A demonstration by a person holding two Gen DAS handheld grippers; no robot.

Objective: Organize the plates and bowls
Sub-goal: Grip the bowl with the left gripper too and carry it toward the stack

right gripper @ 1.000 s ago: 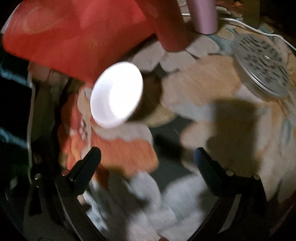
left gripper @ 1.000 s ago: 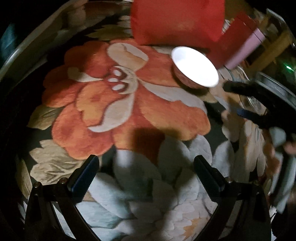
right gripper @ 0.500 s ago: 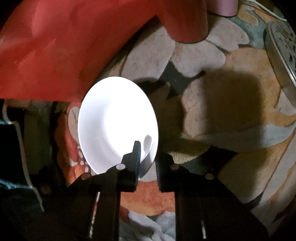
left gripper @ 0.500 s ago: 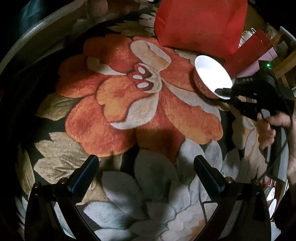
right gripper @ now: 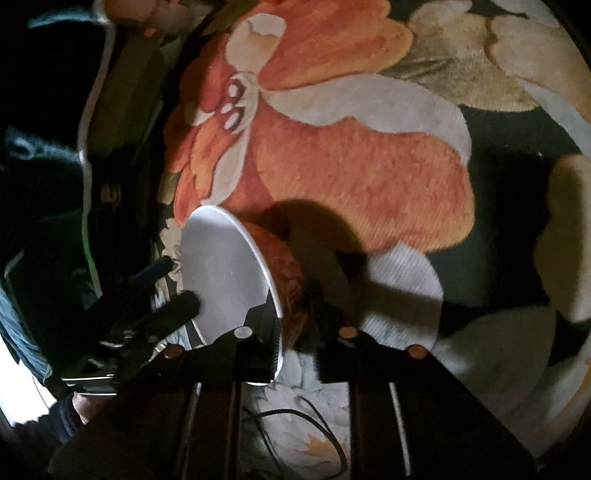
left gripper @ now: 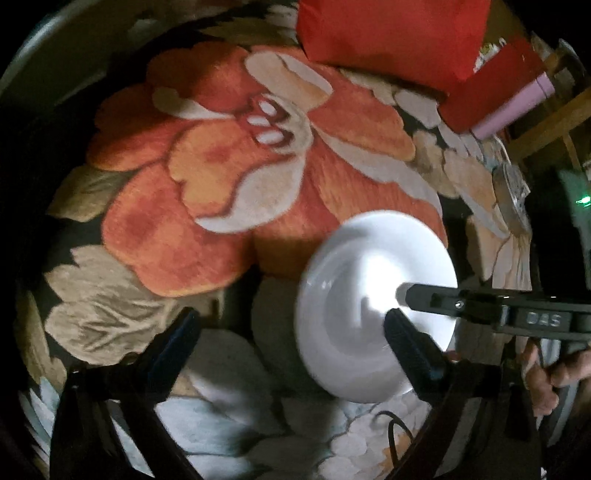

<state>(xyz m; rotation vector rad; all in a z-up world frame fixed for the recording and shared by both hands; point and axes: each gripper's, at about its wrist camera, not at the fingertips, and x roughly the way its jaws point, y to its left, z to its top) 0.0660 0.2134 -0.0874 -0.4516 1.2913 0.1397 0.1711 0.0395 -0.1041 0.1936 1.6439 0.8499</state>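
Observation:
A bowl [left gripper: 351,295], white inside and red-orange outside [right gripper: 290,273], hangs tilted just above the floral rug [left gripper: 221,184]. My right gripper [right gripper: 291,332] is shut on its near rim, one finger inside and one outside; in the left wrist view the right gripper [left gripper: 404,295] reaches in from the right edge. My left gripper [left gripper: 293,343] is open and its jaws are closing. The bowl's left rim lies between its fingers, with one fingertip [left gripper: 406,343] over the white inside and neither pad pressing. In the right wrist view the left gripper [right gripper: 173,288] sits at the bowl's far rim.
A red bag [left gripper: 388,33], a red box [left gripper: 491,85] and a lilac cylinder [left gripper: 513,107] stand at the rug's far edge. A round metal lid [left gripper: 511,199] lies at the right. A black cable [right gripper: 295,417] runs under the bowl. A person's hand [left gripper: 546,369] grips the right tool.
The right gripper shut on the bowl's rim beside the red bag, then carried it tilted across the rug into the left gripper's reach. The left jaws have narrowed a little.

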